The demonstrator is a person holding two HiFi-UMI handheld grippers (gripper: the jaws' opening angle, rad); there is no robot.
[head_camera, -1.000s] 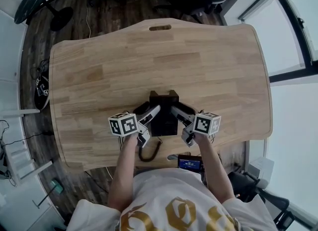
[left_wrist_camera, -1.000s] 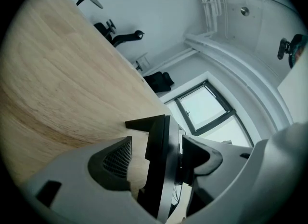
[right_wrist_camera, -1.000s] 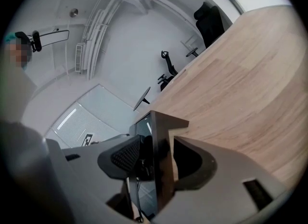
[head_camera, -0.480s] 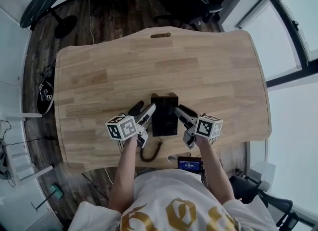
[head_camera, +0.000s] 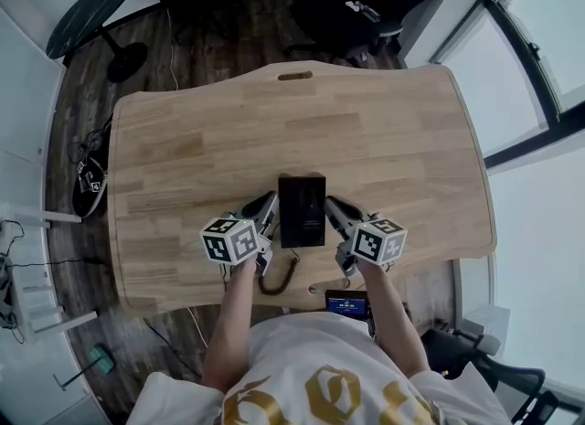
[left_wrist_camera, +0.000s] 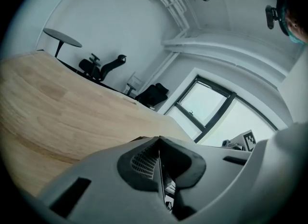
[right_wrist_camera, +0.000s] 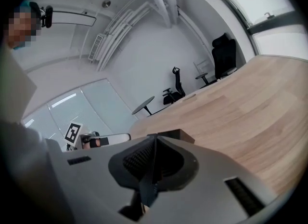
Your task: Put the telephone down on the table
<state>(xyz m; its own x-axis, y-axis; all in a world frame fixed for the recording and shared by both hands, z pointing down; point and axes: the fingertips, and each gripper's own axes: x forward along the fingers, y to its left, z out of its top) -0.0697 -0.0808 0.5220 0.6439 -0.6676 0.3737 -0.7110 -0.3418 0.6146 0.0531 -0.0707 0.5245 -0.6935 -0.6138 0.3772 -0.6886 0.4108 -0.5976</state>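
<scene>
My left tool (head_camera: pixel 268 202) is pinched fully closed on nothing; its own view shows the two dark pads (left_wrist_camera: pixel 144 163) meeting along a thin seam, with bare wood beyond them. My right tool (head_camera: pixel 332 204) is the same, jaws together and empty, a dark corner of the telephone (head_camera: pixel 302 210) just past its tip in its own view.

From the head view, the two tools angle inward on either side of the black telephone, each tip just beside one of its long edges. I cannot tell whether either one touches it. The telephone lies flat on the light wooden bench (head_camera: pixel 183 158), close to the near edge and roughly midway along it. Its coiled cord (head_camera: pixel 279 277) curls off its near end toward that edge.

The marker cubes (head_camera: pixel 230 240) ride behind the jaws, above the person's bare forearms (head_camera: pixel 233 313) and a white shirt (head_camera: pixel 320 377) with gold print. A small device with a lit screen (head_camera: pixel 347 302) sits just off the near edge of the bench.

Past the far side, black office chairs (head_camera: pixel 366 3) and a round black side table (head_camera: pixel 87 3) stand on the dark wood floor (head_camera: pixel 210 30). Large windows (head_camera: pixel 548 30) run along the right.
</scene>
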